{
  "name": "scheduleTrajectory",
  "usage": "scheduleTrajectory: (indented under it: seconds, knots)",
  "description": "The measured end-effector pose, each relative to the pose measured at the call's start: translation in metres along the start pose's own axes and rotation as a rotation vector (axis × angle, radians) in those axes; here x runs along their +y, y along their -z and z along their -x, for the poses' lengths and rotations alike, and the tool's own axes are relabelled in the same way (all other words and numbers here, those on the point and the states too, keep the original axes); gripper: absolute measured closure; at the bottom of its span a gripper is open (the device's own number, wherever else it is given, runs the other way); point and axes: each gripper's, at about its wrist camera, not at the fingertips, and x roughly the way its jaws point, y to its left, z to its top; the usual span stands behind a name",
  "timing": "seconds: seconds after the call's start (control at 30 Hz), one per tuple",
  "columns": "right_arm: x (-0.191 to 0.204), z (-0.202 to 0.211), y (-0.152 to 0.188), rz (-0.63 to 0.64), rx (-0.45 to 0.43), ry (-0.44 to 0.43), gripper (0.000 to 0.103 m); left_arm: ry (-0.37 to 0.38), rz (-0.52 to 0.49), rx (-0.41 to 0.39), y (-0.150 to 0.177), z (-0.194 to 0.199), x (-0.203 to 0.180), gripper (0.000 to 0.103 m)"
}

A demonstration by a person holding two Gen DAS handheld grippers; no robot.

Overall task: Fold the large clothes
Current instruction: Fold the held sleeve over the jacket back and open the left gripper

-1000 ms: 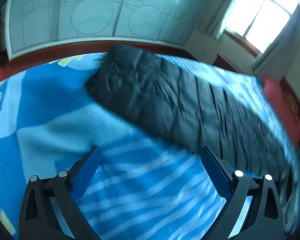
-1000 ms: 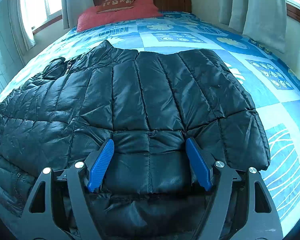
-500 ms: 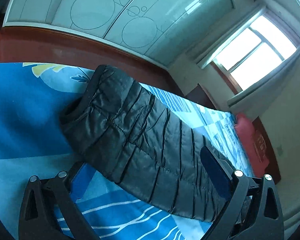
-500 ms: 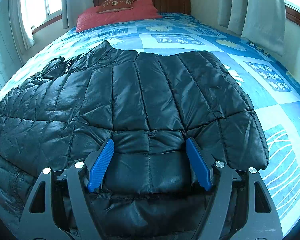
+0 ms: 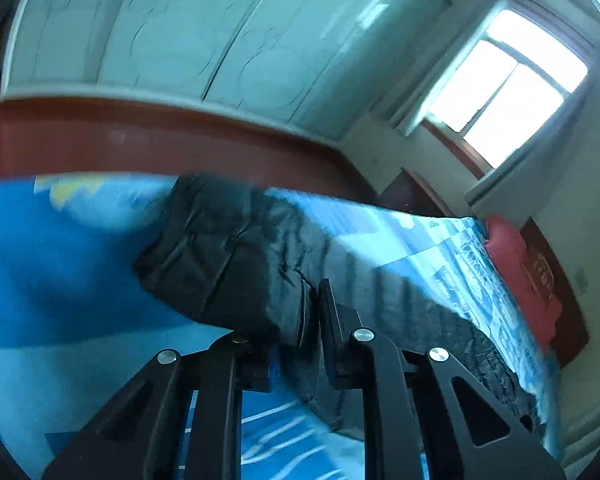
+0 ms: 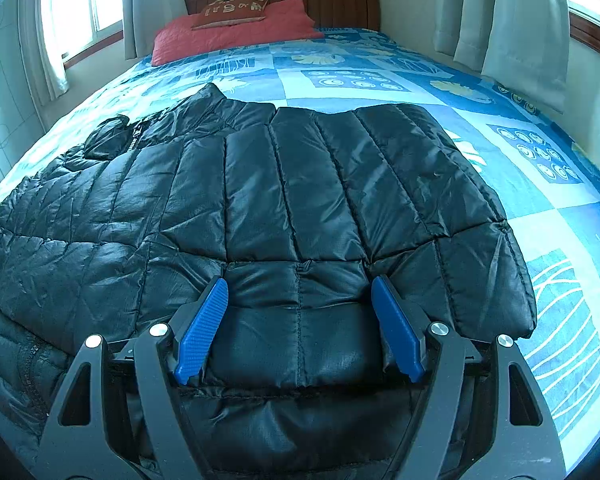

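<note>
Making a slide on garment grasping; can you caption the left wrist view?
Left hand-held gripper shut on a sleeve of the black puffer jacket, over the blue patterned bedspread.

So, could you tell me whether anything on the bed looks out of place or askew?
Nothing looks damaged or spilled. The black puffer jacket lies spread on the blue patterned bedspread, with one sleeve bunched where the left tool pinches it. The red pillow sits at the headboard.
</note>
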Motion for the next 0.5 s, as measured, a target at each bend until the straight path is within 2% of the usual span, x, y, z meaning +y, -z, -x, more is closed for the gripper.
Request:
scheduleTrajectory:
  seconds: [0.2,0.33,0.5]
  knots:
    - [-0.002,0.0,-0.001,-0.01,-0.005,-0.005,0.029,0.091,-0.212,-0.055,0.009,0.019,-0.086,0.089]
    - [-0.001,0.0,0.001,-0.02,-0.008,-0.01,0.029,0.166,-0.349,-0.053,0.039,0.031,-0.148,0.089]
    - [-0.004,0.0,0.0,-0.032,-0.011,-0.02,0.029,0.287,-0.483,0.011,0.094,0.037,-0.224,0.089]
